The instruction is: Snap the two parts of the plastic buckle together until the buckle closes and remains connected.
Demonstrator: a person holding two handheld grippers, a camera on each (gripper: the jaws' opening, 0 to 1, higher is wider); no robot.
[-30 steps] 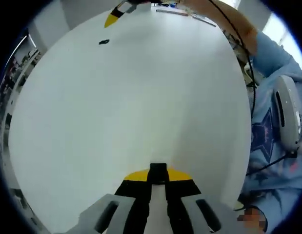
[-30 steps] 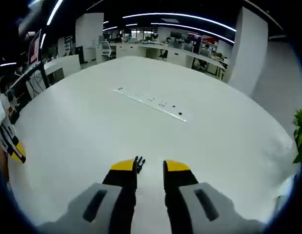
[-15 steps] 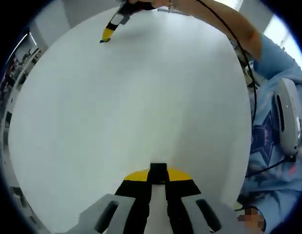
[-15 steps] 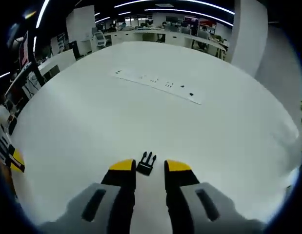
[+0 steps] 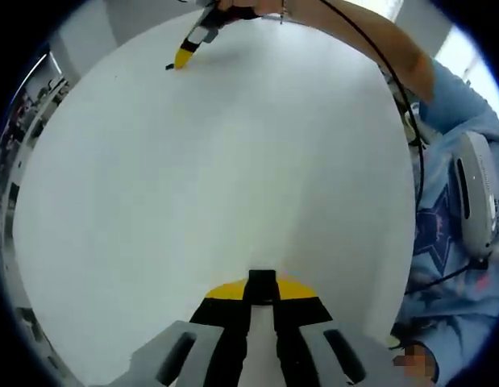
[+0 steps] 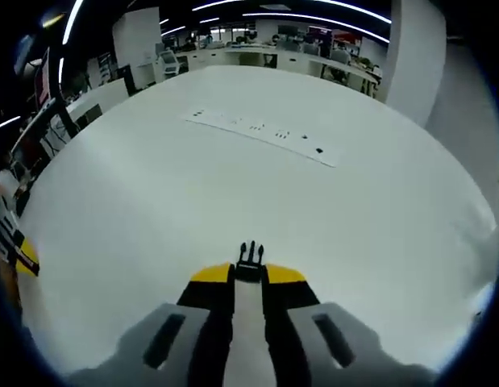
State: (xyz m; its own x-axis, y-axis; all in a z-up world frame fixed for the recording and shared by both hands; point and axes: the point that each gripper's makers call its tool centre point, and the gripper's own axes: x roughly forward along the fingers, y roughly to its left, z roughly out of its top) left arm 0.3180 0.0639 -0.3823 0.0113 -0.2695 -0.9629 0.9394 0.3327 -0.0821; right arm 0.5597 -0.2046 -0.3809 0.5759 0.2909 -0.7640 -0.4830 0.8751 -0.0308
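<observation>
The right gripper [image 6: 249,275] is pinching the pronged buckle half [image 6: 249,260] between nearly closed fingers on the white table [image 6: 330,218]. The left gripper [image 5: 261,289] is clamping the socket half [image 5: 261,284], well apart. Mating is still ahead.

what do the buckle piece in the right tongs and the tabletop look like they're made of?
Buckle piece: looks like black moulded plastic, dull sheen, thin prongs sticking out past the right tongs, which are shut on it. Table: smooth white top, satin finish with soft light reflections; likely laminate or painted board, can't tell which.
</observation>
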